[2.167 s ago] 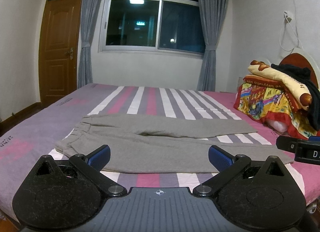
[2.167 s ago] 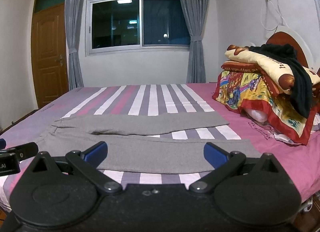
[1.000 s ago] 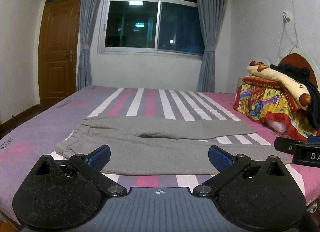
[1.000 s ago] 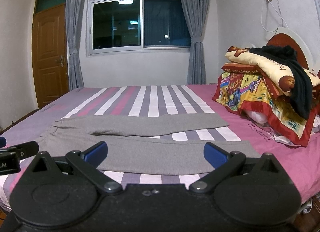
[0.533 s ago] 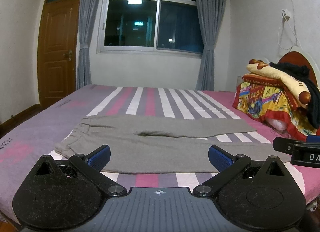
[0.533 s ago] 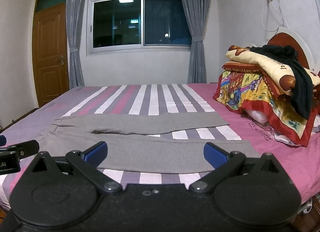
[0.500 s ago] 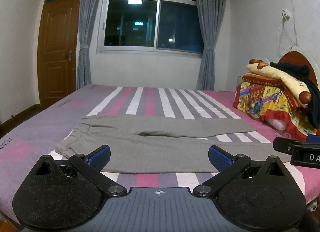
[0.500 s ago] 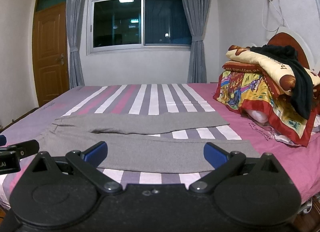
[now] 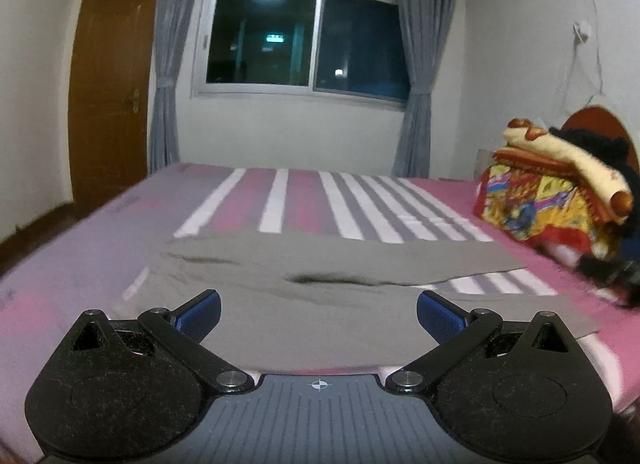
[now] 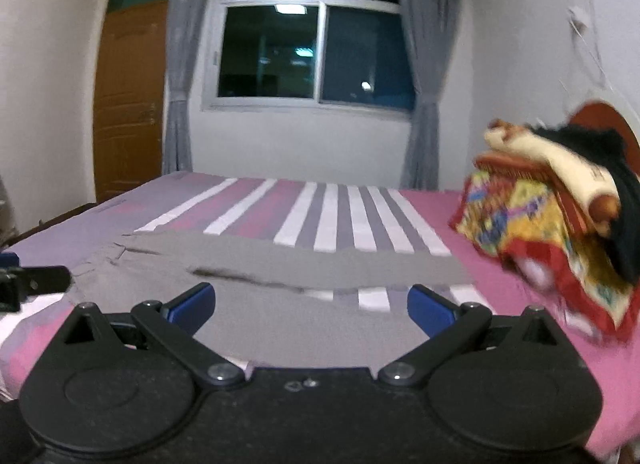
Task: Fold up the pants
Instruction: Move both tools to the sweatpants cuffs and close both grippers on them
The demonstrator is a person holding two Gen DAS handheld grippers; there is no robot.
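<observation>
Grey pants (image 9: 320,284) lie flat on the striped bed (image 9: 312,196), waistband to the left, both legs running to the right. They show in the right wrist view (image 10: 304,288) too. My left gripper (image 9: 319,314) is open and empty, low over the near leg. My right gripper (image 10: 311,306) is open and empty, over the near leg further right. The left gripper's tip shows at the left edge of the right wrist view (image 10: 32,284). The right gripper shows blurred at the right edge of the left wrist view (image 9: 612,272).
A pile of colourful bedding with a black garment (image 10: 560,224) sits at the head of the bed on the right, against a red headboard (image 9: 600,128). A window (image 9: 304,36) with grey curtains is behind. A wooden door (image 9: 108,96) is at the left.
Both grippers have moved forward and closer over the pants, and the views are blurred by motion. Both stay open. The pants have not moved.
</observation>
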